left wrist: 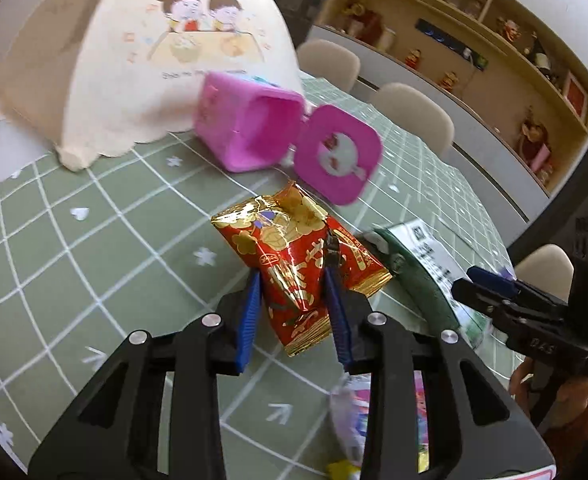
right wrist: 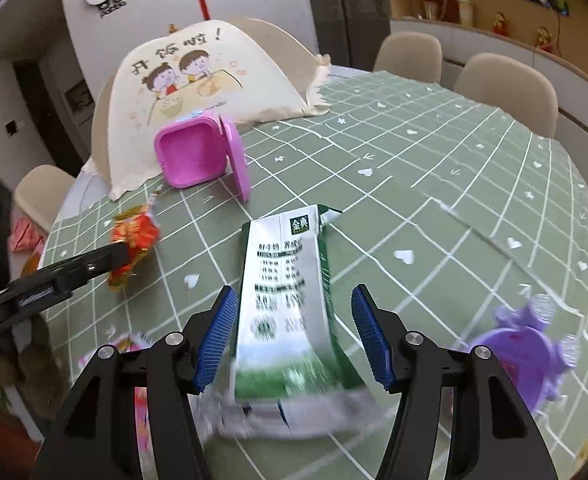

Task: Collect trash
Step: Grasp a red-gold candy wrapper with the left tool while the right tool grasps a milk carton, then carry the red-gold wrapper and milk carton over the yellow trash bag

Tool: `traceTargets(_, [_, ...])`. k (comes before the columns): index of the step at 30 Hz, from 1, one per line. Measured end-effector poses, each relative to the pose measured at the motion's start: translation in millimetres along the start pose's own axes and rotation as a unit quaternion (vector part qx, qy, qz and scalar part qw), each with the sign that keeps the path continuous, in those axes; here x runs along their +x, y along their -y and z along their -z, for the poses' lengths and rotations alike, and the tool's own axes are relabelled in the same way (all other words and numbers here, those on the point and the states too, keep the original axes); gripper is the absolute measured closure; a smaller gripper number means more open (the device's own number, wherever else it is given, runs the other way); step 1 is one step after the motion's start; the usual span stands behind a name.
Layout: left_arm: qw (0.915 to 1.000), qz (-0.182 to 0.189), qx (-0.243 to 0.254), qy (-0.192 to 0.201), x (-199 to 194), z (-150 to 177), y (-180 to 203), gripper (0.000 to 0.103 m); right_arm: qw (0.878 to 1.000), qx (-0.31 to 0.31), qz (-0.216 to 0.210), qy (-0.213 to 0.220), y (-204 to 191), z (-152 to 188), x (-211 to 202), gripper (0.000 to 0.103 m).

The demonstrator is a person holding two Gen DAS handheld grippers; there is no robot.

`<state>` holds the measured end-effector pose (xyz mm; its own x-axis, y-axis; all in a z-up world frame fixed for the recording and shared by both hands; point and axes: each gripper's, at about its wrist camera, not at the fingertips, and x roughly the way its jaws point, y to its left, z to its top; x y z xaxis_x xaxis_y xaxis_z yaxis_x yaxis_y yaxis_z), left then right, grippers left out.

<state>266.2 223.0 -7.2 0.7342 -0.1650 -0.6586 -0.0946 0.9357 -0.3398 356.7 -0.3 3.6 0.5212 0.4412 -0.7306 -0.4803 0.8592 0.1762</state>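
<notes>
Left hand-held gripper pinches red-gold snack wrapper; right hand-held gripper wide, straddling milk carton. Close squarely on carton w/ firm grip before lifting.

The right claw stands with its blue ribbed pads wide apart. A flattened green-and-white milk carton lies on the green checked tabletop between them; the left pad sits just beside the carton's edge, the right pad apart from it. To the far left, the left claw grips a red-and-gold foil wrapper. A pink square plastic bin lies tipped over farther away, lid open, before a cream fabric food cover. A purple plastic toy lies near right.
</notes>
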Motion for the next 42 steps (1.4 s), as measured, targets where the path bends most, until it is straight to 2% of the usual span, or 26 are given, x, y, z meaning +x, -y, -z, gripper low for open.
traceTargets(3, [0.9998,0.01,-0.014,-0.005,3,0,-8,0.072,0.999,-0.016,0.011,-0.041,-12,-3,23,0.047])
traceTargets(6, [0.9998,0.014,-0.014,-0.01,6,1,-10,0.072,0.998,-0.025,0.026,-0.051,-14,-4,33,0.047])
traceTargets(11, [0.9994,0.029,-0.006,-0.019,7,3,-6,0.072,0.999,-0.012,0.03,-0.036,-9,-4,24,0.047])
traceTargets(20, [0.9981,0.046,0.042,-0.006,0,7,21,0.072,0.997,-0.023,0.063,0.028,-8,10,-42,0.048])
traceTargets(26, [0.9932,0.052,0.102,0.018,-21,15,61,0.072,0.995,-0.012,0.078,0.058,6,30,-92,0.048])
traceTargets(31, [0.9878,0.079,0.133,0.02,-35,22,103,0.072,0.992,0.007,0.09,0.087,26,52,-133,0.048])
traceTargets(37, [0.9762,0.12,0.179,0.02,-50,39,168,0.072,0.985,0.042,0.124,0.114,62,92,-187,0.048])
traceTargets(42, [0.9627,0.158,0.219,0.013,-55,66,226,0.072,0.975,0.079,0.16,0.13,99,133,-231,0.048])
